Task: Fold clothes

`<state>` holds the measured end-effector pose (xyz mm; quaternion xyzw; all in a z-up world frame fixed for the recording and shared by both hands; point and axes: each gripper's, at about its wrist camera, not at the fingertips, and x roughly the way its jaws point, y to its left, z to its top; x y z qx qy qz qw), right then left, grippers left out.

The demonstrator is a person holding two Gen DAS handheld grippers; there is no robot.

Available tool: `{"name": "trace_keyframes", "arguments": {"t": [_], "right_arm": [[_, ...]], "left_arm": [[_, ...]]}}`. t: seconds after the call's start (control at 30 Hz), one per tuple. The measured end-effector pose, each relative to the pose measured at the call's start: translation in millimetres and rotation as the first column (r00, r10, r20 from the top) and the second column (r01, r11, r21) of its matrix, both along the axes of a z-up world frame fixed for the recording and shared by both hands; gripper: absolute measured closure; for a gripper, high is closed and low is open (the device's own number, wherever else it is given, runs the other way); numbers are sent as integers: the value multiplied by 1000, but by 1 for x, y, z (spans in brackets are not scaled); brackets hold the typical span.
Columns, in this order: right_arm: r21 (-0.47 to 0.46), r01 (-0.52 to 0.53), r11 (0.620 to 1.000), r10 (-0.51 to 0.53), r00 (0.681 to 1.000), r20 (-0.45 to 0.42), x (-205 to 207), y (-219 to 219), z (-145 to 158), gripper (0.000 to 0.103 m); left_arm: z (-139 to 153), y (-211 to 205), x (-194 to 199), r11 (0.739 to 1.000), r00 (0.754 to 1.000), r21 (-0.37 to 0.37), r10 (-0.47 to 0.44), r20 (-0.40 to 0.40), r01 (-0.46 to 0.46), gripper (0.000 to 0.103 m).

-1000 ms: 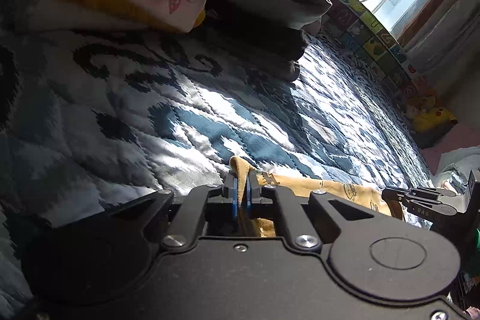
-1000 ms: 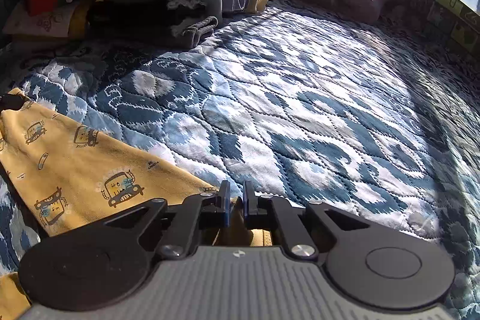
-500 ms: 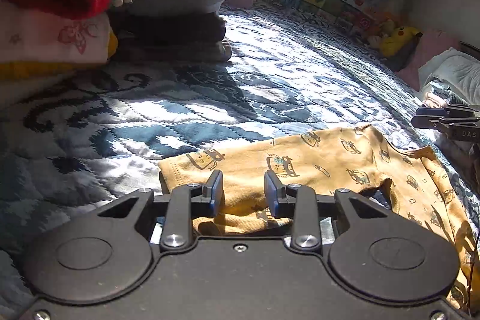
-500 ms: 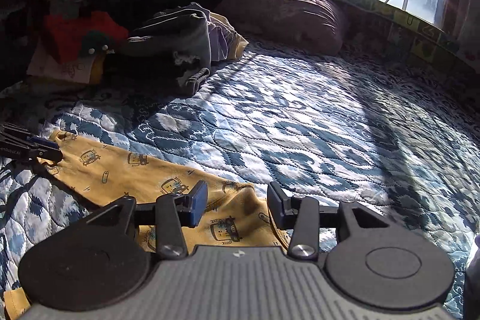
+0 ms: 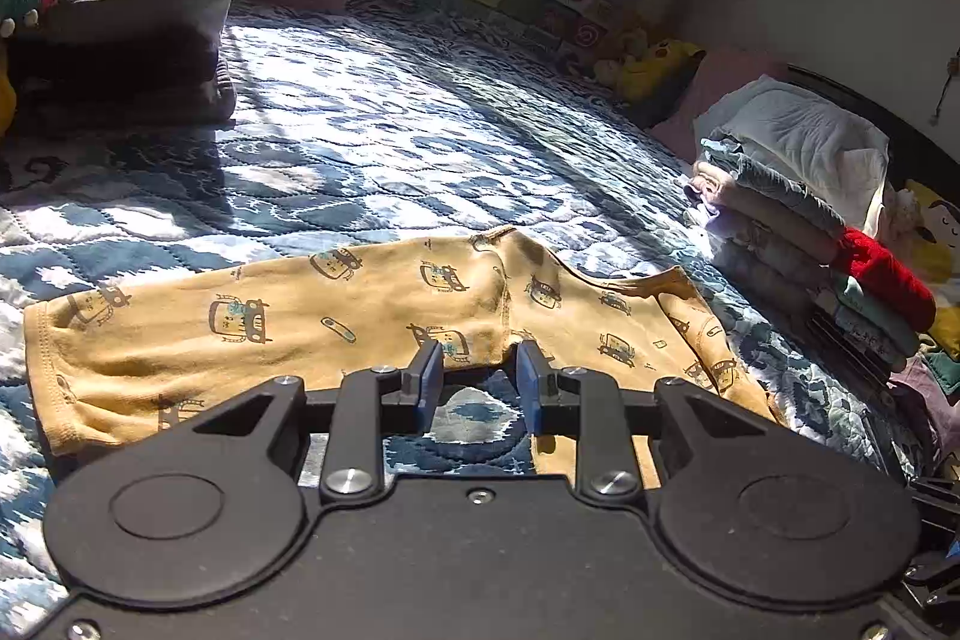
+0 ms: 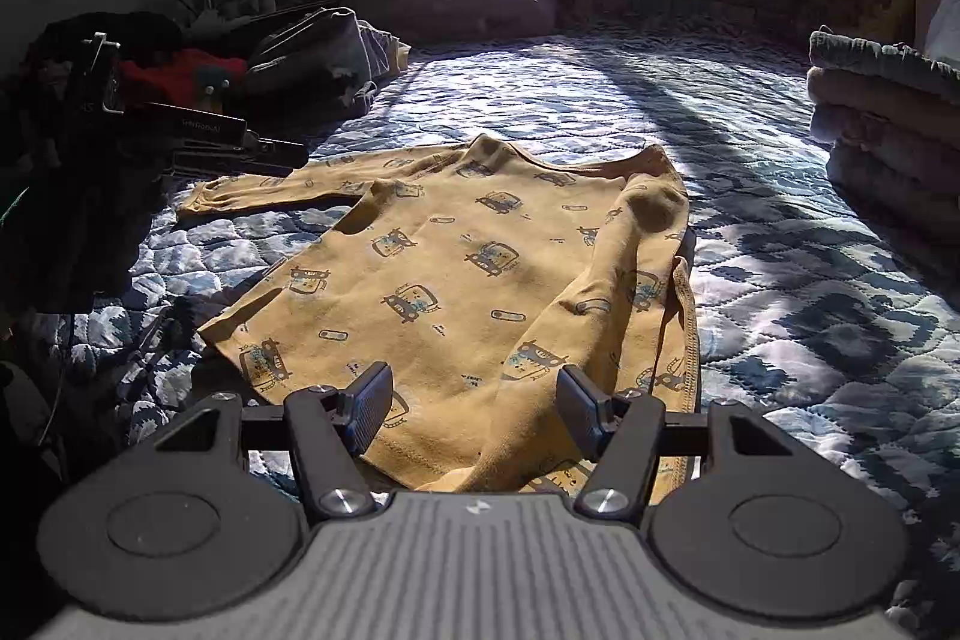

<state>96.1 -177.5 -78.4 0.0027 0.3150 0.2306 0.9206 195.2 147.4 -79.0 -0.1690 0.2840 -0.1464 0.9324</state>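
You have just let go: a second ago both tools were pinched shut on cloth, and now your left gripper [image 5: 479,375] stands with its blue pads parted and nothing between them, and your right gripper [image 6: 474,409] is spread wider still, also empty. The mustard-yellow long-sleeved child's top with the little car print [image 6: 456,274] now lies flat on the blue-and-white quilted bedcover [image 6: 780,244], collar toward twelve o'clock in the right view, one sleeve stretched out to ten o'clock and the other folded in over the body around three o'clock. That, I judge, ends the spreading step; the folding proper is next. Whether the hem lies smooth under your right tool is hard to tell. The stack of folded clothes [image 5: 798,226] waits at three o'clock in the left view.
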Motion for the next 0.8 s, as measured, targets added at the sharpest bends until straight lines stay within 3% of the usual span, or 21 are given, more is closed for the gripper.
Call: {"name": "trace_keyframes", "arguments": {"t": [0.1, 0.2, 0.4, 0.5, 0.6, 0.67, 0.73, 0.8], "right_arm": [[109, 169, 980, -165, 985, -44, 0, -43, -9, 43], [161, 254, 954, -248, 967, -59, 6, -70, -14, 43], [148, 261, 954, -250, 964, -89, 15, -87, -35, 45], [159, 238, 958, -221, 968, -118, 17, -84, -47, 57], [92, 211, 973, -206, 977, -61, 11, -72, -40, 56], [71, 129, 989, -128, 992, -21, 2, -60, -29, 57], [-69, 20, 997, -14, 996, 91, -19, -37, -16, 56], [-228, -121, 966, 159, 975, 155, -42, -10, -12, 57]], "left_arm": [[5, -37, 8, 997, 997, -6, -72, 7, 72, 79], [8, -74, 18, 989, 989, -11, -147, 7, 147, 78], [3, -135, 29, 968, 968, 7, -249, -13, 250, 77], [-5, -149, 33, 962, 962, 38, -270, -36, 271, 77], [-10, -148, 35, 963, 964, 46, -263, -47, 265, 77], [-12, -144, 37, 967, 967, 21, -251, -50, 253, 77], [-12, -138, 38, 971, 970, -8, -238, -52, 238, 77], [-12, -134, 38, 973, 972, -27, -229, -51, 228, 77]]}}
